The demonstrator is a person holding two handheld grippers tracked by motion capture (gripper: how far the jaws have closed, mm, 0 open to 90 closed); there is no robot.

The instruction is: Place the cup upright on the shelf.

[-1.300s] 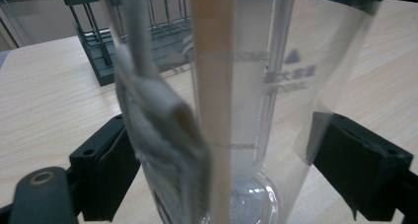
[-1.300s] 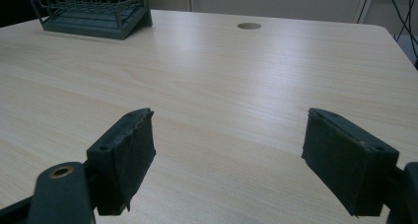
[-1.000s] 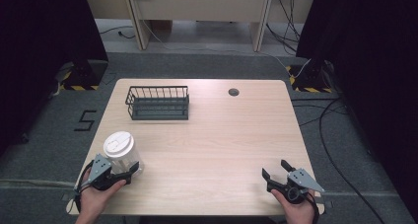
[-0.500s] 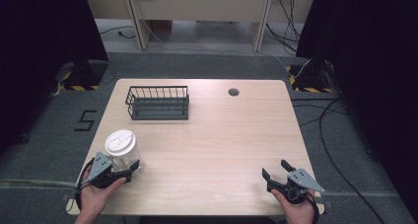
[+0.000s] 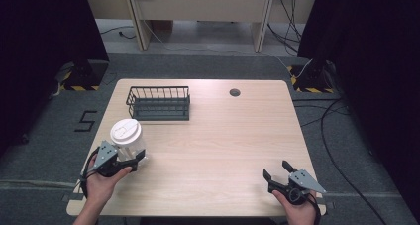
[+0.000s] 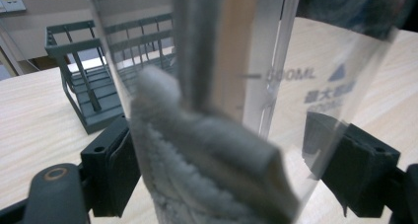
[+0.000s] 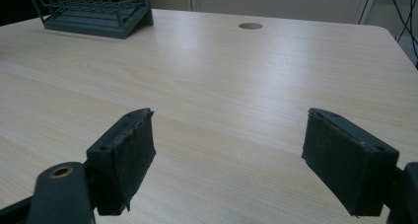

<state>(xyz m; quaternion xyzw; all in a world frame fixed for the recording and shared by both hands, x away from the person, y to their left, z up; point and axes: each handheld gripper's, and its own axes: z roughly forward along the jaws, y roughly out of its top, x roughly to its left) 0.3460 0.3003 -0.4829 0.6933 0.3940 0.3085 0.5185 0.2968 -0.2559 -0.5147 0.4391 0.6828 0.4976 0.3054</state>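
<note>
While my left gripper (image 5: pixel 130 158) sits at the lower left of the high view, its two jaws pinch a clear cup (image 5: pixel 130 141) with a white lid (image 5: pixel 125 131), one jaw on each side. Something white and fuzzy is inside the cup. My right gripper (image 5: pixel 278 174) rests at the lower right, jaws spread wide with nothing between them. A dark wire basket (image 5: pixel 159 103) stands higher up on the table (image 5: pixel 223 136).

Light wooden table (image 5: pixel 223 150), grey carpet floor (image 5: pixel 208 66), black curtains (image 5: pixel 44 46) at both sides, beige desk legs (image 5: pixel 136 19) behind
</note>
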